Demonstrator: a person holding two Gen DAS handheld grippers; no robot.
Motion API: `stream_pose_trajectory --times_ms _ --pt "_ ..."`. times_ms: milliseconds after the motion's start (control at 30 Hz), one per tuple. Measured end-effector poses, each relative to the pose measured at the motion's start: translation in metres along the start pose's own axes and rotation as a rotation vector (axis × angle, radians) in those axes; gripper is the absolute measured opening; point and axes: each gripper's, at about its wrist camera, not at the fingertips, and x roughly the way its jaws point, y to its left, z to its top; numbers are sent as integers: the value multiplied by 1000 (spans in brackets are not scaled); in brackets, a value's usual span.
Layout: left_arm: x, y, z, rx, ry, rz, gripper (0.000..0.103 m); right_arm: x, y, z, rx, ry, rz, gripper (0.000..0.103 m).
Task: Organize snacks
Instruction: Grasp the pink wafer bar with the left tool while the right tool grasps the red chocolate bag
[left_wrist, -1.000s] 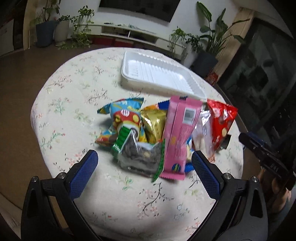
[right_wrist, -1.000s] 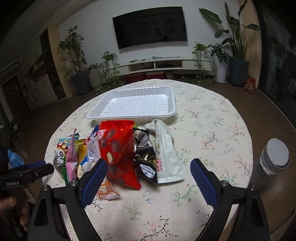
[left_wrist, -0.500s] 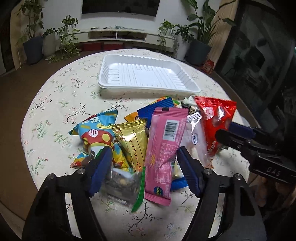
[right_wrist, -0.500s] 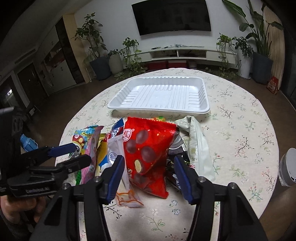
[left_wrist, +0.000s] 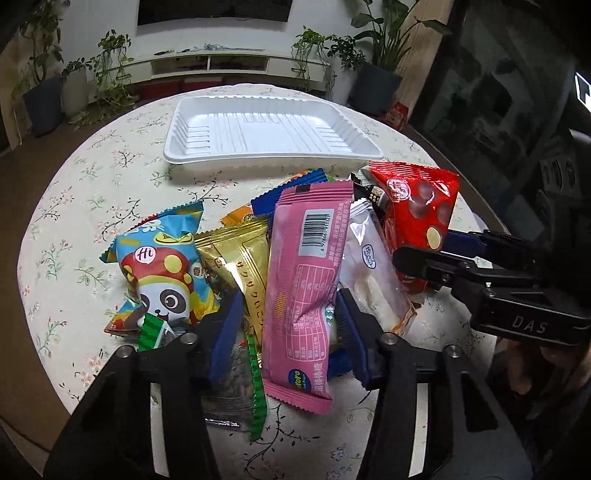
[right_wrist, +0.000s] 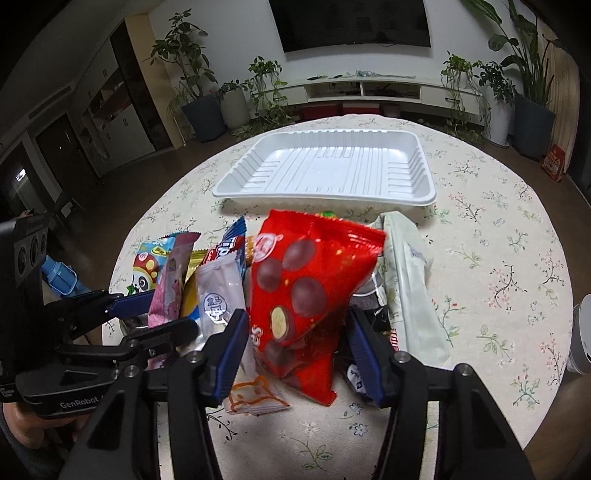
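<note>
Several snack packets lie in a pile on the round floral table. My left gripper (left_wrist: 286, 332) is closed around the lower part of a long pink bar packet (left_wrist: 308, 280), which also shows in the right wrist view (right_wrist: 168, 284). My right gripper (right_wrist: 295, 347) is closed around the lower end of a red chocolate-ball bag (right_wrist: 306, 291), also in the left wrist view (left_wrist: 417, 210). An empty white tray (left_wrist: 266, 129) sits behind the pile; it also shows in the right wrist view (right_wrist: 328, 170).
A panda packet (left_wrist: 162, 266), a gold packet (left_wrist: 243, 262), a clear white packet (left_wrist: 373, 269) and a pale green packet (right_wrist: 410, 280) lie around the held ones. A white cylinder (right_wrist: 581, 336) stands at the table's right edge.
Both grippers moved forward into the pile and narrowed from wide open. The left now clamps the pink bar, the right clamps the red bag.
</note>
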Motion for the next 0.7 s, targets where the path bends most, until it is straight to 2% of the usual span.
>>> stream_pose_trajectory --times_ms 100,167,233,333,700 --pt "1 5 2 -16 -4 -18 46 1 2 -1 -20 -2 -8 56" --pt "1 6 3 -12 -13 -20 41 2 1 -1 -20 -5 -3 54" --pt "-4 2 1 -3 -25 -18 34 2 0 -1 -18 -6 1 47" --pt "-9 -1 -2 14 -36 -9 32 3 1 -1 -33 -1 -14 29" --pt "-27 4 -11 -36 -62 -77 22 -8 -5 -1 6 -41 46 23"
